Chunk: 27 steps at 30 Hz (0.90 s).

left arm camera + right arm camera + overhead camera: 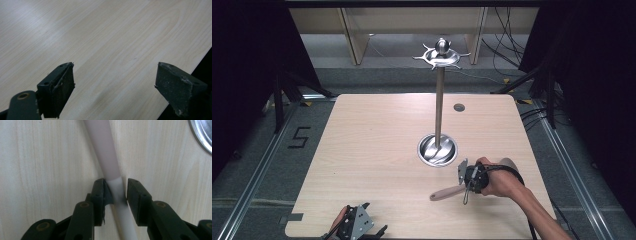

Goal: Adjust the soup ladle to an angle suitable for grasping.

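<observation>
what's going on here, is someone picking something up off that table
A person works at a light wooden table with a handheld gripper in each hand. The right gripper has its jaws closed on the pale handle of a utensil near the table's front right; its working end is hidden behind the hand. The left gripper sits open at the front edge, holding nothing. A metal utensil stand with hooks on top rises from its round base mid-table, and nothing hangs on it.

A light wooden table (377,150) bears a steel stand (438,145) and pink-handled utensil (444,193).
</observation>
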Motion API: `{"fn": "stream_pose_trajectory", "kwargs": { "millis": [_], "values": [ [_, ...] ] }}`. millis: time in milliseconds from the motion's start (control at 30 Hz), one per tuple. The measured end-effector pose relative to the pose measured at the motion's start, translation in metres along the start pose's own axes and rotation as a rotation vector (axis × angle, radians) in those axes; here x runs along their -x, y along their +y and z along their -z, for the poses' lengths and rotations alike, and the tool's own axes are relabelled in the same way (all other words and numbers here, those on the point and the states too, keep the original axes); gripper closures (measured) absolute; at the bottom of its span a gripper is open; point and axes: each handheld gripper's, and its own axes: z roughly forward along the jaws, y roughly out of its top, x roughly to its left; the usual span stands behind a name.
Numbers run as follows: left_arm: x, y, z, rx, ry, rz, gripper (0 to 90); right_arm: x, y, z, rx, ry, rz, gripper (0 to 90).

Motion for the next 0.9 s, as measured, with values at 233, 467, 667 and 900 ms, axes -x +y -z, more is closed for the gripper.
{"fn": "stream_pose_trajectory", "kwargs": {
  "millis": [233, 467, 667, 900],
  "values": [
    [0.0, 0.0, -0.0001, 0.0, 0.0, 0.001, 14.8, 0.0052, 0.0014, -0.0017, 0.004, 0.024, 0.057, 70.9],
    [-0.0003, 0.0003, 0.0007, -0.001, 0.009, -0.007, 14.7, 0.006, 0.0021, -0.0017, -0.013, 0.032, 0.04, 71.3],
    [-0.0005, 0.0004, 0.0009, 0.002, 0.006, -0.003, 14.7, 0.0042, 0.0042, -0.0019, -0.034, 0.019, 0.087, 73.1],
    [-0.0006, 0.0003, 0.0006, 0.0, 0.008, -0.004, 14.8, 0.0016, 0.0031, 0.0022, -0.034, 0.009, 0.062, 78.1]
  ]
}}
